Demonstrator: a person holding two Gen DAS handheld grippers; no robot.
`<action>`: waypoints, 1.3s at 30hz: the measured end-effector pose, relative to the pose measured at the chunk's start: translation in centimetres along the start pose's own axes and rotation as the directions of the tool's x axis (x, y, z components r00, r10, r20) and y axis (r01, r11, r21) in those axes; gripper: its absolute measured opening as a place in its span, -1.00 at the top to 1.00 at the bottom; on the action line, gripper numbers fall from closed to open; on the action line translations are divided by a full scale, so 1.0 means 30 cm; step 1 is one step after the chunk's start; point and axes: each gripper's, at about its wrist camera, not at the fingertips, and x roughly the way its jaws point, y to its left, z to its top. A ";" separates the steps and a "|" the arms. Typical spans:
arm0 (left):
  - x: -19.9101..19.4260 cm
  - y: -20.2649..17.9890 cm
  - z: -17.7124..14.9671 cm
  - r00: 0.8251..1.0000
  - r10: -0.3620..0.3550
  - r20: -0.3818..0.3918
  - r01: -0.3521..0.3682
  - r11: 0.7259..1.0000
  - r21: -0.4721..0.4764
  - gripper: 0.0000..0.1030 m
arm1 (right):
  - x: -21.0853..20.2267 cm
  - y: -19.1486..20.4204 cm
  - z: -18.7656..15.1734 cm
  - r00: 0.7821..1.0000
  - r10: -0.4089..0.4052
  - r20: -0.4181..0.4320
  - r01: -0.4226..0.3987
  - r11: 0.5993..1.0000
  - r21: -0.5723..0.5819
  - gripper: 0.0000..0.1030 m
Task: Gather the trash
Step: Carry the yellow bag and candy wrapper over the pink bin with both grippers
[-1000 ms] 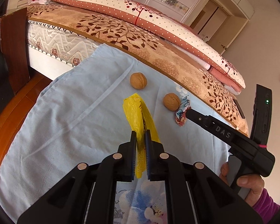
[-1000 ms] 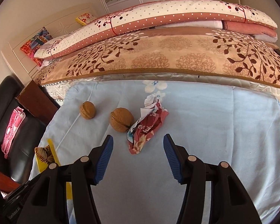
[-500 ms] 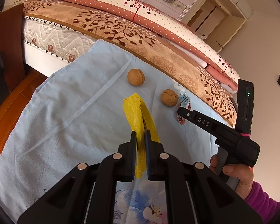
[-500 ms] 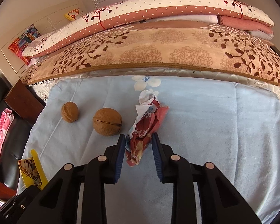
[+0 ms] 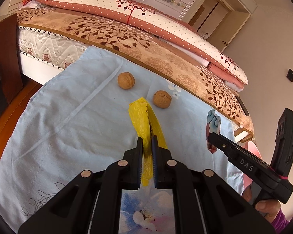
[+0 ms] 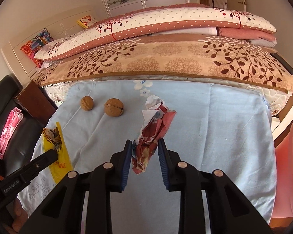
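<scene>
A crumpled red floral wrapper (image 6: pixel 156 126) sits between the blue pads of my right gripper (image 6: pixel 144 146), which is shut on its lower end. In the left wrist view the wrapper (image 5: pixel 213 124) hangs at the right gripper's tip (image 5: pixel 212 136), off the light blue cloth (image 5: pixel 68 117). My left gripper (image 5: pixel 147 139) is shut on a yellow plastic bag (image 5: pixel 140 117) that sticks up ahead of the pads. The right wrist view shows the bag (image 6: pixel 62 163) and the left gripper (image 6: pixel 54 155) at the lower left.
Two walnuts (image 5: pixel 126 80) (image 5: pixel 162 101) lie on the cloth beyond the bag. The bed with a brown leaf blanket (image 6: pixel 185 64) and a folded quilt runs behind. A black chair (image 6: pixel 19 136) stands at the left, a pink object (image 6: pixel 289 156) at the right edge.
My right gripper closed on the wrapper and carried it right, away from the nearer walnut. The left gripper kept its hold on the yellow bag and stayed put.
</scene>
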 end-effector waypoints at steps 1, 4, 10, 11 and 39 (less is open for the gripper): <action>-0.001 -0.011 -0.002 1.000 -0.001 -0.001 0.001 1.000 0.005 0.84 | -0.025 -0.007 -0.013 1.000 -0.003 0.008 0.003 1.000 -0.006 0.49; -0.003 -0.048 -0.012 1.000 -0.006 -0.007 0.006 1.000 0.026 0.84 | -0.095 -0.025 -0.053 0.999 -0.022 0.035 0.023 0.999 -0.032 0.49; -0.002 -0.148 -0.033 1.000 -0.020 -0.017 0.022 0.996 0.086 0.84 | -0.213 -0.101 -0.125 0.996 -0.057 0.075 0.059 0.998 -0.012 0.48; -0.001 -0.165 -0.035 1.000 -0.023 -0.018 0.025 0.995 0.098 0.84 | -0.231 -0.119 -0.135 0.995 -0.062 0.081 0.062 0.998 0.000 0.48; 0.027 -0.692 -0.103 0.975 -0.218 -0.044 0.219 0.910 0.353 0.84 | -0.535 -0.594 -0.257 0.903 -0.387 0.186 0.321 0.897 0.304 0.47</action>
